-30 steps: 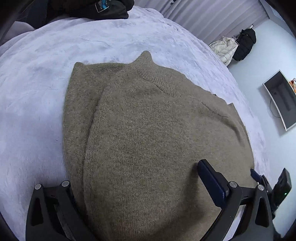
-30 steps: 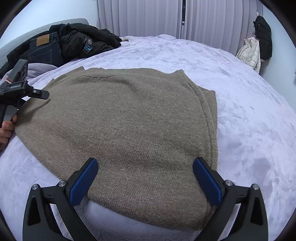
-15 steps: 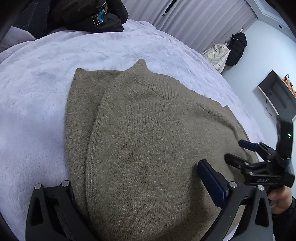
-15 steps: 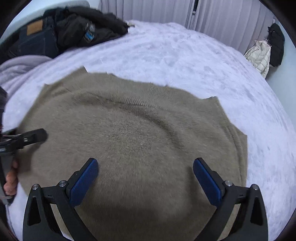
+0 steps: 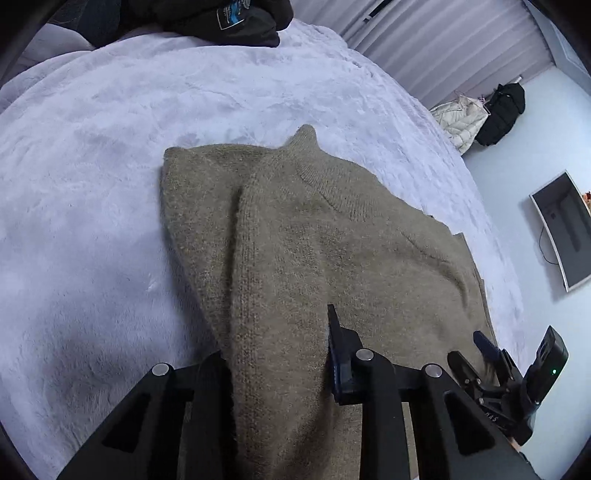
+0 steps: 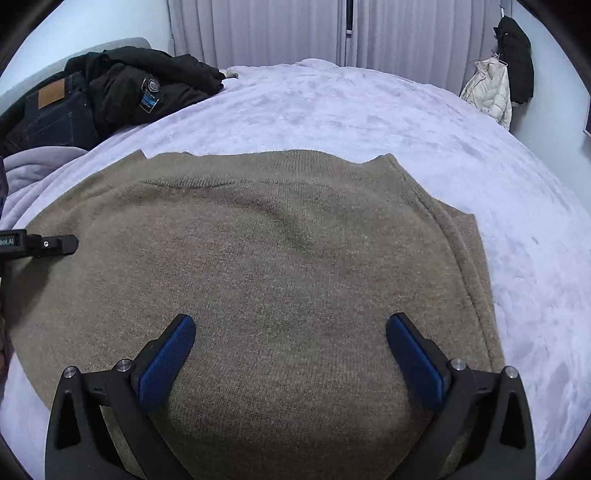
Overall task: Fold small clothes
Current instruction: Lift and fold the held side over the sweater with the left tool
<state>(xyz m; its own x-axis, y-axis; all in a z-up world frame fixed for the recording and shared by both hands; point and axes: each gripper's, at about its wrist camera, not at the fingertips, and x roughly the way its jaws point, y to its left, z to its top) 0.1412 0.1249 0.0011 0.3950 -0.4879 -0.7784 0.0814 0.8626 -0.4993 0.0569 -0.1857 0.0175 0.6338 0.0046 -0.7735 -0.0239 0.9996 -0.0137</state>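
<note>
- A brown knitted sweater (image 6: 280,273) lies spread on a bed with a pale lilac fleece blanket (image 6: 424,122), its ribbed collar (image 5: 325,177) at the far side.
- The left gripper (image 5: 277,354) is closing on the near edge of the sweater; a raised ridge of the knit sits bunched between its fingers, which press in on it from both sides.
- The right gripper (image 6: 291,347) hovers over the near part of the sweater with its blue pads (image 6: 166,354) wide apart and nothing between them.
- In the left wrist view the right gripper shows at the lower right edge of the sweater.
- A heap of dark clothes (image 6: 122,92), with jeans among them, lies at the far left corner of the bed.
- A white jacket (image 6: 487,88) and a black one hang by the curtain (image 6: 258,33).
- A monitor (image 5: 561,229) is mounted on the wall.
</note>
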